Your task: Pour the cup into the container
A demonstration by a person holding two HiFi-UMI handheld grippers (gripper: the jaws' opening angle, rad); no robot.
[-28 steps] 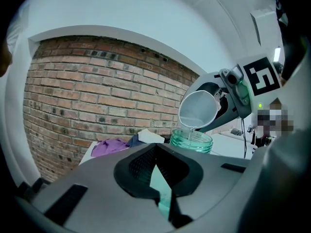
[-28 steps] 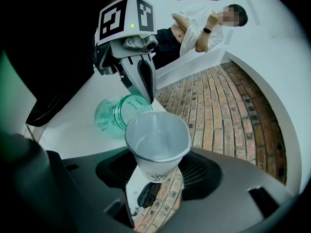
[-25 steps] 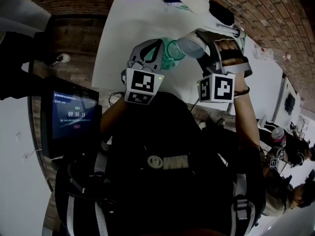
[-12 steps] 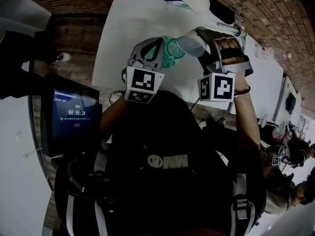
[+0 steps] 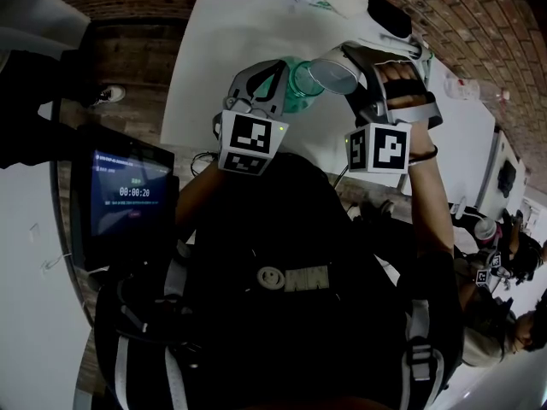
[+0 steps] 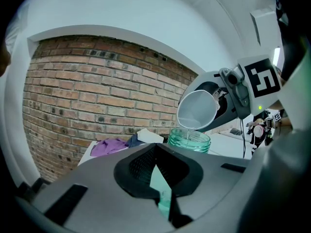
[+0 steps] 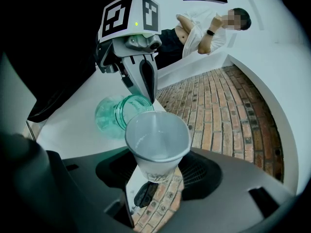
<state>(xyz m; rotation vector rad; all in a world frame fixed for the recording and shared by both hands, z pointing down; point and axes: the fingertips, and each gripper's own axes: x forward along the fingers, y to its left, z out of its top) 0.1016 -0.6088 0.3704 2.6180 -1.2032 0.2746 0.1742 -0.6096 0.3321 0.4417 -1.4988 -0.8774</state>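
White cup (image 7: pixel 156 142) tipped, rim just above open mouth of green translucent container (image 6: pixel 189 141), thin stream falling between

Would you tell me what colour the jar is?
The jar is translucent teal green, clearest in the left gripper view.

Cup (image 7: pixel 156 144) in R gripper (image 7: pixel 156 177), rim over container (image 6: pixel 189 141) mouth; container in L gripper (image 6: pixel 160 173).

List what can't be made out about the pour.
- How full the jar is: left gripper view, body behind the left gripper.
- Whether the jar rests on the table: head view, left gripper covers its base.
- Print on the cup: right gripper view, clipped by the right gripper.
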